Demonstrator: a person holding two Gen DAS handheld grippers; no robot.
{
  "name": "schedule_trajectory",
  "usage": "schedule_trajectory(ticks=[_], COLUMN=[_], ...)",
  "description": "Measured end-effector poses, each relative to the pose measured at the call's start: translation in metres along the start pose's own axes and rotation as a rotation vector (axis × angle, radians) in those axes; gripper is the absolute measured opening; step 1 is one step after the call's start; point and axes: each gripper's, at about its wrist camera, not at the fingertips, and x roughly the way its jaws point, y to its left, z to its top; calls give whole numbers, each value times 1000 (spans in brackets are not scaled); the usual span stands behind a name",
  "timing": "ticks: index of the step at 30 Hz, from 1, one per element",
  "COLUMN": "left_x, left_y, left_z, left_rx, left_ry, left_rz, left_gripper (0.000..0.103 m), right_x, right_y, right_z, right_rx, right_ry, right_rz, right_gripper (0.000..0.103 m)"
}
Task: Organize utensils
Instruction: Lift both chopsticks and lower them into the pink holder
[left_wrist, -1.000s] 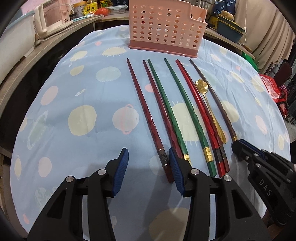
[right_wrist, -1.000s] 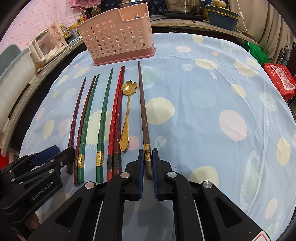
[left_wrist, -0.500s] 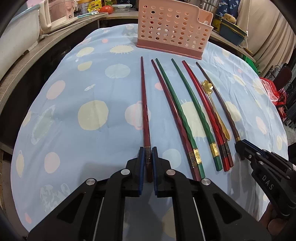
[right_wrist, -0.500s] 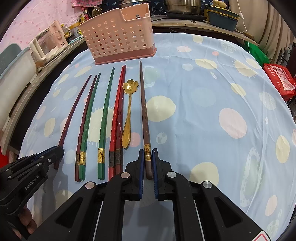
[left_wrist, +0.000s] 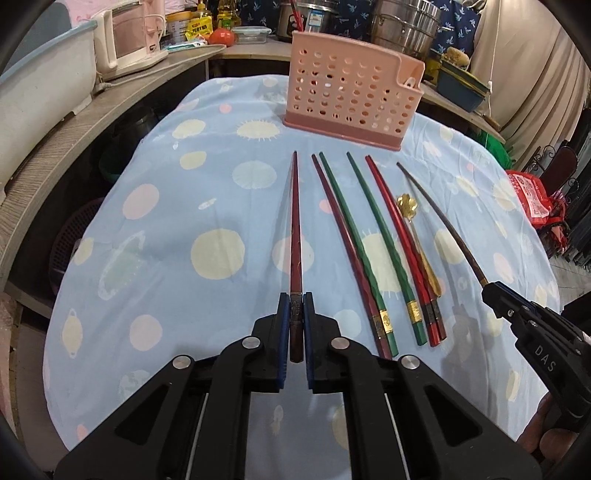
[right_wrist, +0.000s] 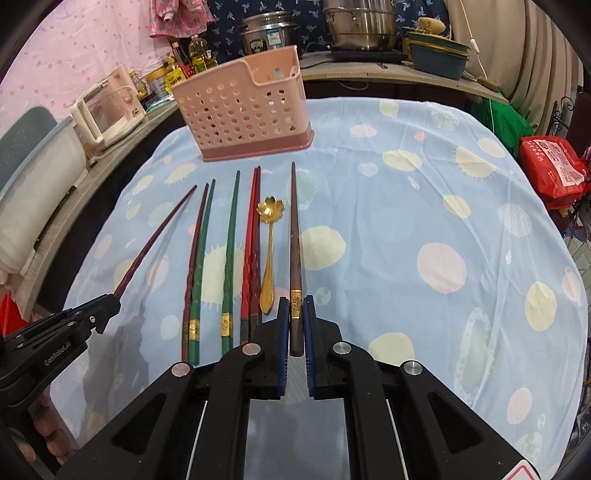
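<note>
**Chopsticks gripped in both hands, holder not yet loaded**

Chopsticks are the job here, and you now have one in each hand. Your left gripper (left_wrist: 295, 321), which hung spread above the row a second ago, is clamped on the butt of the dark maroon lacquered chopstick (left_wrist: 295, 236), and that stick has swung away from its neighbours and looks raised at the handle end. Your right gripper (right_wrist: 295, 321) stays pinched on the banded end of the brown wooden chopstick (right_wrist: 294, 236), as it was a second ago. So both picks are made; carrying them to the pink perforated plastic holder (left_wrist: 351, 85) at the far edge of the blue spotted tablecloth (left_wrist: 166, 229) looks like the next step.

Left lying on the cloth between your two sticks: a maroon chopstick (left_wrist: 347, 251), two green ones (right_wrist: 231, 254), a red pair (right_wrist: 251, 243) and the gold flower-bowled spoon (right_wrist: 268, 254).

You cannot see the holder's compartments clearly from either camera, so which slot is free stays unknown. Whether either tip touches the cloth is hard to tell.
</note>
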Motion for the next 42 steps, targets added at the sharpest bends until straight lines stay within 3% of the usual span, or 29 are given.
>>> schedule_trajectory(ticks=[22, 42], left_x=[-78, -102], left_y=[4, -8], left_z=[60, 98], left_rx=[9, 43], left_ry=[-221, -293], left_rz=[-25, -39], left_gripper=[7, 7], right_x=[-64, -93], right_y=[4, 10], right_z=[58, 98], right_rx=[18, -5], right_ry=[-197, -289], right_rz=[59, 77], right_gripper=[7, 7])
